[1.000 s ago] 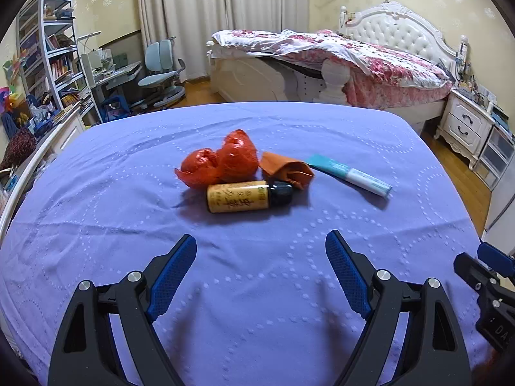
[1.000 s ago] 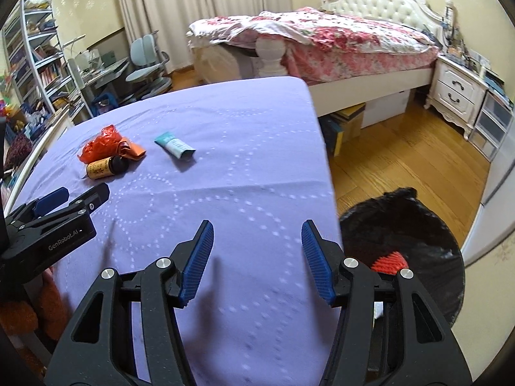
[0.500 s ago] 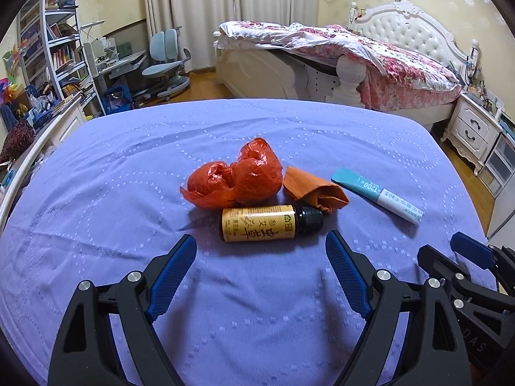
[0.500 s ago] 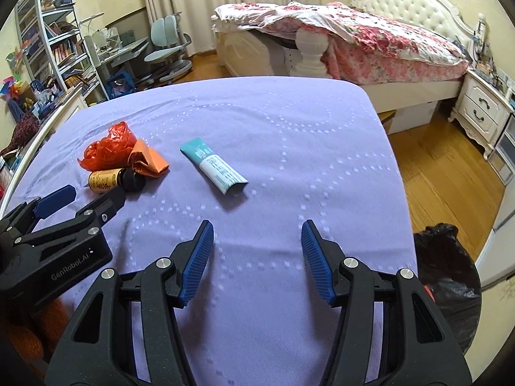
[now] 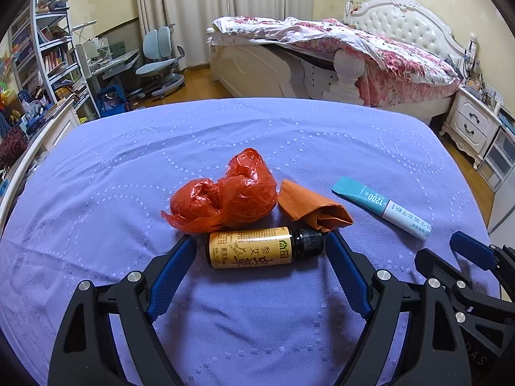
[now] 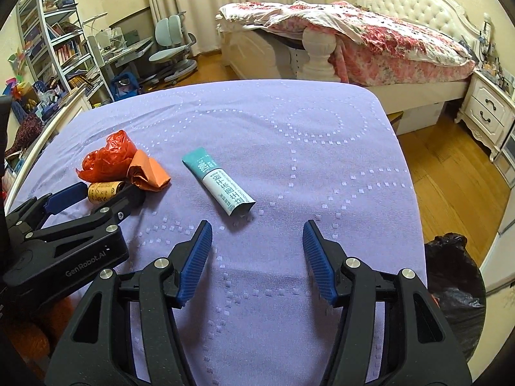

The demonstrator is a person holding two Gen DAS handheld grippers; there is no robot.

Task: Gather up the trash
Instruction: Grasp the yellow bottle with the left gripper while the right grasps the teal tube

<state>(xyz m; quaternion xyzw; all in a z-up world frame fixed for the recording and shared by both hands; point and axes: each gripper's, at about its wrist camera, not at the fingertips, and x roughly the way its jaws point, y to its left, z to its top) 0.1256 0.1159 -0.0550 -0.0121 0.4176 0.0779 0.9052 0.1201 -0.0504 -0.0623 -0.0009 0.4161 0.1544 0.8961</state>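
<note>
Lilac dotted bedsheet [image 5: 257, 337] carries the litter: the left gripper [image 5: 260, 251] stands wide, its jaws flanking a small yellow-labelled bottle with a black cap [image 5: 257, 247] that lies crosswise between them, seemingly not yet pinched. The right gripper [image 6: 256, 247], jaws half-spread and empty, points at the teal-and-white tube [image 6: 219, 185], which lies just ahead, slanted up-left.

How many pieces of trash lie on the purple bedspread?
4, clustered left: red plastic bag, orange paper beside it, yellow bottle in front between the left gripper fingers, teal tube apart, right. None seem hidden.
</note>
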